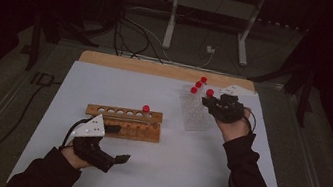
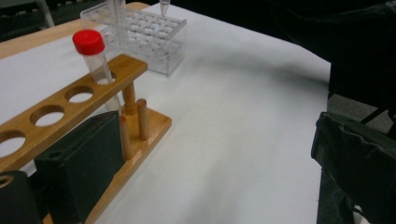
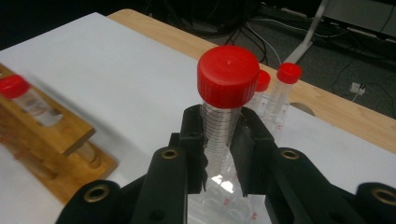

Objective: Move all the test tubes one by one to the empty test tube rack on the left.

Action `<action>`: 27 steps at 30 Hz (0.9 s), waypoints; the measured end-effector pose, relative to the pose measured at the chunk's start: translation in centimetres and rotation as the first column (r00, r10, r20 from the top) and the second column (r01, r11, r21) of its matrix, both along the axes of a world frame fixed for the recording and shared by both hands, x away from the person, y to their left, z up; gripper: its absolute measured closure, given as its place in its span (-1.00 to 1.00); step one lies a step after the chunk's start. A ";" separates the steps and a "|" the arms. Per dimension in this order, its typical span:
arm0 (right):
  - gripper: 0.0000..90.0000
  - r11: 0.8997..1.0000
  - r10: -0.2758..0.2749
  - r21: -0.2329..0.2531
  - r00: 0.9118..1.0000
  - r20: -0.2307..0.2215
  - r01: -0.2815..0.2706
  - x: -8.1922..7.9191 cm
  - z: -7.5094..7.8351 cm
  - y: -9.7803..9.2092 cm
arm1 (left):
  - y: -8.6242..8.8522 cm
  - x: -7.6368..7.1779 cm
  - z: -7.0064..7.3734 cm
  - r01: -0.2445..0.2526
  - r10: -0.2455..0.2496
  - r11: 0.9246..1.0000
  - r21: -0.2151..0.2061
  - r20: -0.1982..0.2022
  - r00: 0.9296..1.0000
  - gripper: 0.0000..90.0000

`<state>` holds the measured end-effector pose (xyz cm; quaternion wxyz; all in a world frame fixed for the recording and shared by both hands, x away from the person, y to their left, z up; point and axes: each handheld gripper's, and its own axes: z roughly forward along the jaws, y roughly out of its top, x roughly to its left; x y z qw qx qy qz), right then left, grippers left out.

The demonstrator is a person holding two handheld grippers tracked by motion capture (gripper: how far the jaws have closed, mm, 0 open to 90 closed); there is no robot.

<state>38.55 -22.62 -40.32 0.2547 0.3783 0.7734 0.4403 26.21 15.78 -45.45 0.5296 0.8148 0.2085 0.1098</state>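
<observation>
**Red-capped tube gets lifted from the clear rack**

The left gripper (image 1: 116, 158) waits with its jaws wide apart and nothing in them. Just in front of it is the wooden rack (image 1: 124, 121), probably kept close so it can be steadied. One capped tube (image 1: 145, 110) already stands in the rack's end hole. Off to the side, the right gripper (image 3: 218, 140) is squeezed tight on a red-capped tube (image 3: 227, 88), just under its cap, so it stays upright. Below it sits the clear plastic rack (image 1: 194, 112) on the white surface (image 1: 191, 178).

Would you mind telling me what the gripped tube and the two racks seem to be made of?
Tube: clear plastic probably, printed graduations, ribbed red cap. Peg rack: unpainted wood, visible grain. Far rack: transparent plastic, likely acrylic.
</observation>
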 end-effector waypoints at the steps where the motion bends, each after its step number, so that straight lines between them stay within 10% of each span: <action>1: 0.66 1.000 0.005 -0.002 1.000 -0.001 -0.005 -0.3 0.2 0.0 | 0.0 0.0 0.1 0.000 0.000 1.000 -0.002 0.002 1.000 -0.93; 18: 0.66 0.992 0.129 0.006 0.991 -0.023 -0.129 -4.8 -0.4 1.6 | -1.7 0.1 2.5 0.051 -0.051 0.999 -0.002 0.033 0.998 -0.93; 27: 0.66 0.976 0.214 -0.016 0.973 -0.087 -0.216 -6.9 -2.5 3.1 | -3.1 0.4 3.5 0.087 -0.087 0.996 0.002 0.047 0.995 -0.93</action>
